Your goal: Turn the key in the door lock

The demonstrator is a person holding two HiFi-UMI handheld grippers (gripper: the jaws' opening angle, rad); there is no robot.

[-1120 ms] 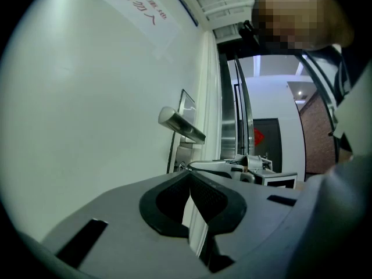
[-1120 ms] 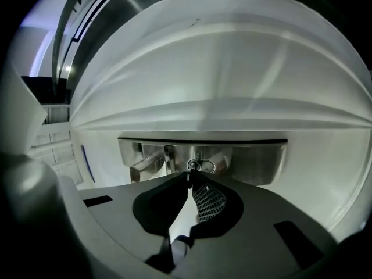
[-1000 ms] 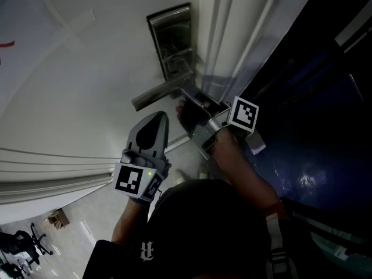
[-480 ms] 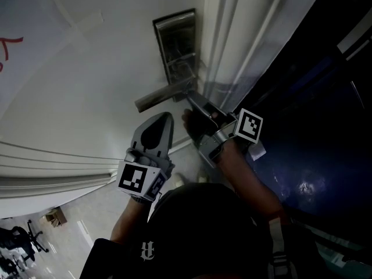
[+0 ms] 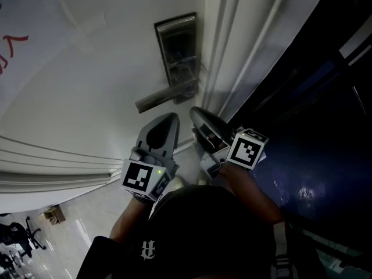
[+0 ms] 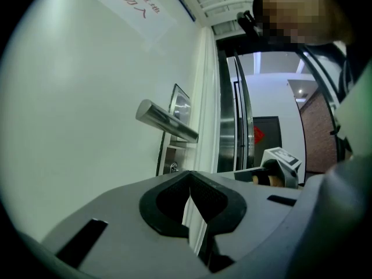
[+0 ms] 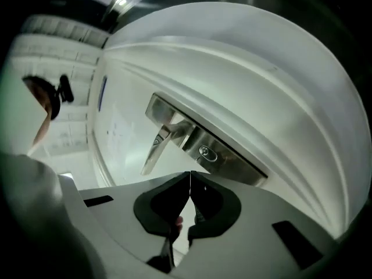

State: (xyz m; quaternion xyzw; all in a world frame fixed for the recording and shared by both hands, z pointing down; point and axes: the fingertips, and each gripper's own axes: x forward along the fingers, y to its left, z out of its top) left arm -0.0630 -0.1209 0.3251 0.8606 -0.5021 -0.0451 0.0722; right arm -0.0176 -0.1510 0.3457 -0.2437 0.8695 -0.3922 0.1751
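Door lock: steel lock plate point(image 5: 177, 45) on the white door point(image 5: 87, 86), near its edge. The lever handle point(image 5: 163, 97) juts out from it, and the lock cylinder point(image 7: 204, 151) sits on the plate just beside the handle's base. We cannot tell whether a key is in it.

Left gripper point(image 6: 190, 176): jaws pressed together at the tips, nothing between them. It is level, aimed at the door below the handle and clear of it.

Right gripper point(image 7: 190, 176): jaws also pressed together and empty. It is rolled to one side, just beside the left gripper, facing the lock plate without touching it.
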